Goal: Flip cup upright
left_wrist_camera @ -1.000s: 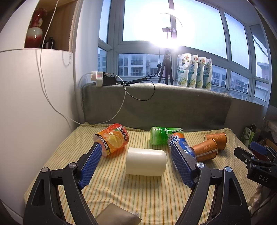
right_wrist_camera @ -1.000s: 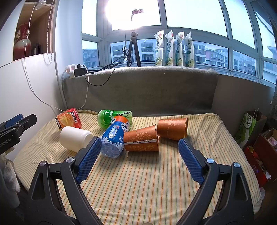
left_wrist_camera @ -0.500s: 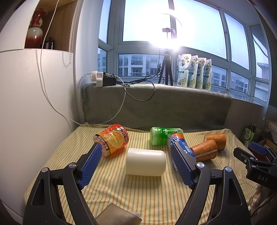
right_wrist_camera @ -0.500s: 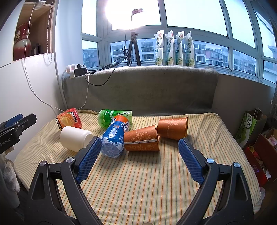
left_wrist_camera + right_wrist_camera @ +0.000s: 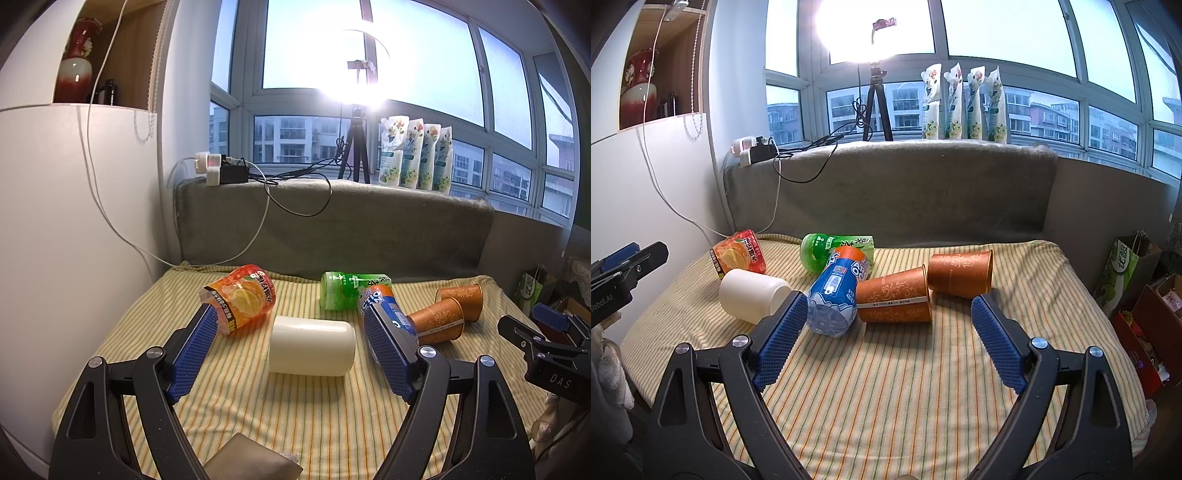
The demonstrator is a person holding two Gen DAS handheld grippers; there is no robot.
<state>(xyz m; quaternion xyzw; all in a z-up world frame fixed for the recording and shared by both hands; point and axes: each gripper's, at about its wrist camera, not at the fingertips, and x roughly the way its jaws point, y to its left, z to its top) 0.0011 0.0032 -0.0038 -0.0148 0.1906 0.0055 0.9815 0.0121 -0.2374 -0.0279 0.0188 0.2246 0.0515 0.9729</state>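
**6 containers lie tipped on the striped cloth, both grippers spread and empty**

A yellow striped tablecloth (image 5: pixel 905 369) fills the lower half of both views, with a grey padded backrest (image 5: pixel 886 184) across the middle of the frame behind it and a white cabinet (image 5: pixel 55 221) at the left edge. On the sill in the upper centre stand a tripod (image 5: pixel 875 107) and 4 floral pouches (image 5: pixel 964 103).

The left gripper (image 5: pixel 291 350), in the lower centre of its own view, has its 2 blue-padded fingers wide apart, holding nothing. The white cup (image 5: pixel 312 347) lies on its side on the cloth in the gap seen between them, touching neither pad. The right gripper (image 5: pixel 890 339) is likewise spread and empty in the lower centre of its view.

In the right wrist view, the white cup (image 5: pixel 751 295) sits left of centre. Just right of it lies a blue-labelled bottle (image 5: pixel 838 291), touching the nearer of 2 copper paper cups (image 5: pixel 894 297); the second copper cup (image 5: pixel 960 275) lies on its side just right of and behind the first. A green bottle (image 5: pixel 834 251) lies behind the blue one, and an orange jelly jar (image 5: pixel 738 256) rests tilted at the left, behind the white cup.
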